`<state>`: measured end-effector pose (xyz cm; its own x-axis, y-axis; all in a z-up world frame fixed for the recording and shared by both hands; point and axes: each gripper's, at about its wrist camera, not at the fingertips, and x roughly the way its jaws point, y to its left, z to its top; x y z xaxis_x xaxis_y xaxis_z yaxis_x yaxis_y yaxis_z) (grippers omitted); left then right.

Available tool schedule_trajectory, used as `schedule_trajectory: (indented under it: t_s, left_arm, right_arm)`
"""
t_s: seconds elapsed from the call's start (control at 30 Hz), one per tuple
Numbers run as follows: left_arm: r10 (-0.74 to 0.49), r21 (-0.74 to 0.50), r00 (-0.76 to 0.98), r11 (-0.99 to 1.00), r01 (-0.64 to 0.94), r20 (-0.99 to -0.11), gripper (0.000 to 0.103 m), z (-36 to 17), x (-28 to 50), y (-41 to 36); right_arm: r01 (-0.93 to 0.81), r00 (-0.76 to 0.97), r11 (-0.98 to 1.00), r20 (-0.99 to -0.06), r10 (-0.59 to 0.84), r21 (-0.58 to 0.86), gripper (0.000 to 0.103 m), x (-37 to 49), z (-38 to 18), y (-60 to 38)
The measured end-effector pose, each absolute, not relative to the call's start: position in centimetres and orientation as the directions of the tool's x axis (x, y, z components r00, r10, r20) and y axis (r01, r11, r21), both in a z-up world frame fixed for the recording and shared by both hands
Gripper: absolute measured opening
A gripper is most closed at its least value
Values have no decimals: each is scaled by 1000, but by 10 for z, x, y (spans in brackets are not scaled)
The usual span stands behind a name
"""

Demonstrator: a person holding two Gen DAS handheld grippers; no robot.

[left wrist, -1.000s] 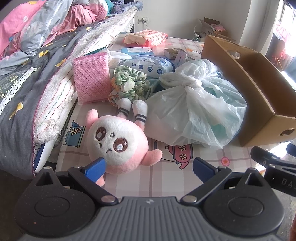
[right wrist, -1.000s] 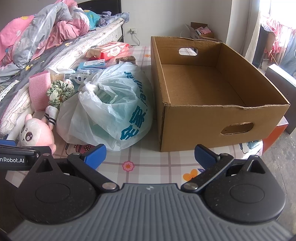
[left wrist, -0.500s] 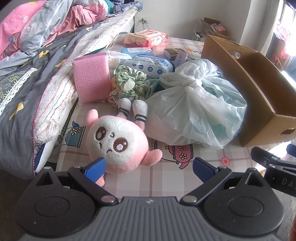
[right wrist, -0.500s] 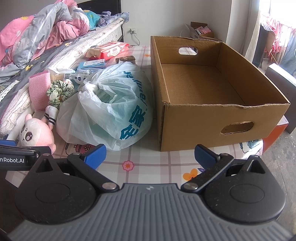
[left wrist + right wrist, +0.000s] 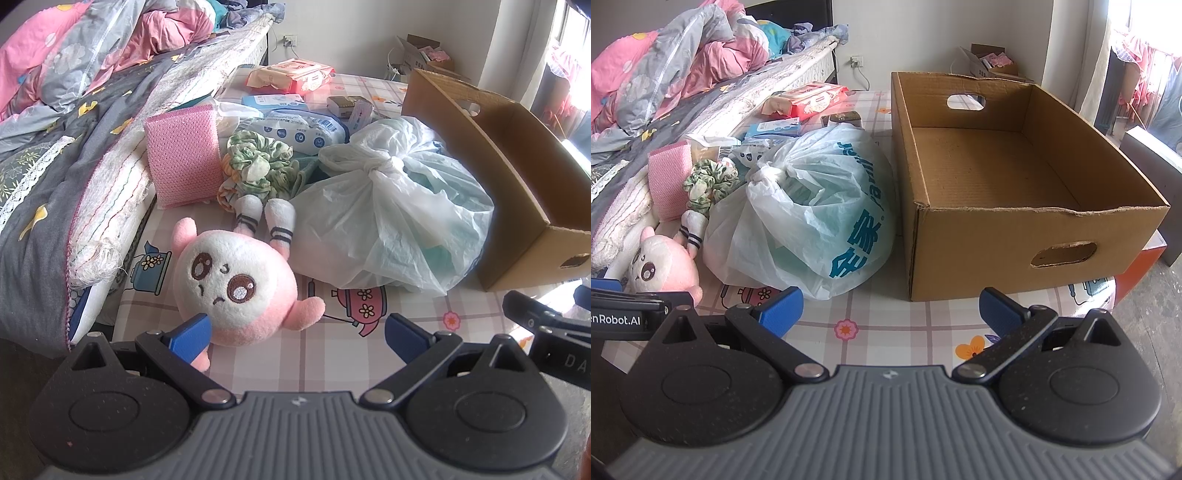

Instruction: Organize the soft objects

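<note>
- The plush I see is fuzzy pile fabric, matt, with stitched eyes.
- The bag is thin, crinkled plastic, translucent and slightly glossy.
- The box is plain brown corrugated cardboard, matt, with a torn front edge.
- The sponge has a rough pink mesh skin.
- The scrunchie is soft gathered cloth.
- My left gripper has matt black speckled plastic arms, smooth blue pads and shiny metal pivots.
- The tablecloth looks smooth and printed.

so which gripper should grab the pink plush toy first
Left. The left gripper is open with the pink plush toy right at its fingers; the right gripper faces the cardboard box.
</note>
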<state>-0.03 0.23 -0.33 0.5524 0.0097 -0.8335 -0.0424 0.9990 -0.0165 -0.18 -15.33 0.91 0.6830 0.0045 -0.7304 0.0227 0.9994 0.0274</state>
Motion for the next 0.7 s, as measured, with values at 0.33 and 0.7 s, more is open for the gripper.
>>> schedule_trajectory:
  t_s: [0.33, 0.7]
  left_arm:
    - [14, -11, 550, 999, -43, -835, 101, -5, -2, 3]
    - [28, 1, 569, 999, -48, -822, 101, -4, -6, 11]
  right_arm:
    - [25, 682, 999, -731, 3, 28, 102, -2, 9, -154]
    - [22, 682, 999, -731, 12, 37, 102, -2, 6, -151]
